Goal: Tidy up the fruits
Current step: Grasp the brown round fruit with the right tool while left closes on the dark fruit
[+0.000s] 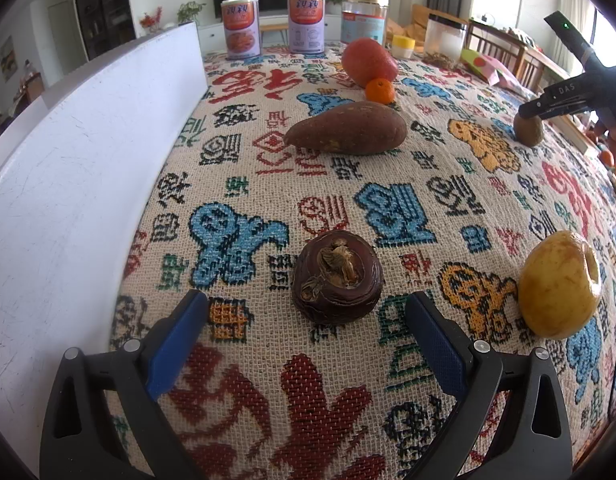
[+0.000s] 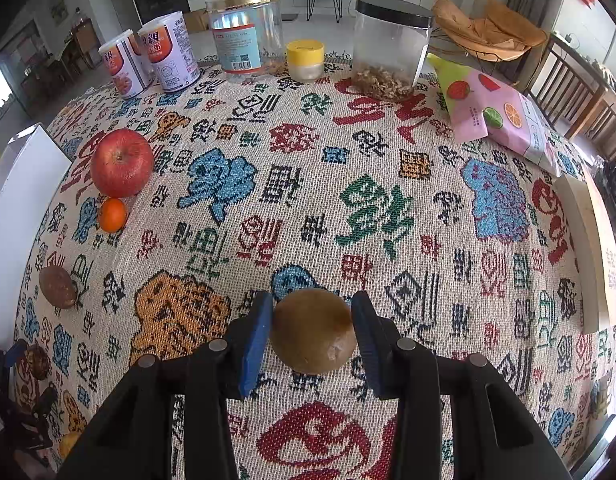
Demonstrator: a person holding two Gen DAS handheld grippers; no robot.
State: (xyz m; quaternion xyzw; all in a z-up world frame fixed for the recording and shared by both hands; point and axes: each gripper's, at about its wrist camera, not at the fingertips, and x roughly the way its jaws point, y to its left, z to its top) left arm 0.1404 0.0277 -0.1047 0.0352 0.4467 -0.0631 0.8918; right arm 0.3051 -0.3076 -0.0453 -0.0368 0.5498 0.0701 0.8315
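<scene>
Two jars (image 2: 392,46), nut pieces in one.

Left black two-finger gripper with blue pads (image 1: 305,336) is held low, jaws spread wide. Right black blue-padded gripper (image 2: 312,334) is clamped on brown kiwi (image 2: 314,332).

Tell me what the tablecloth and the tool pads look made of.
The tablecloth looks like coarse woven fabric, matte: its thread grid shows and the colored characters are woven in. The pads on the left tool look like blue rubber or soft plastic, matte with fine dotted texture; which one is unclear.
</scene>
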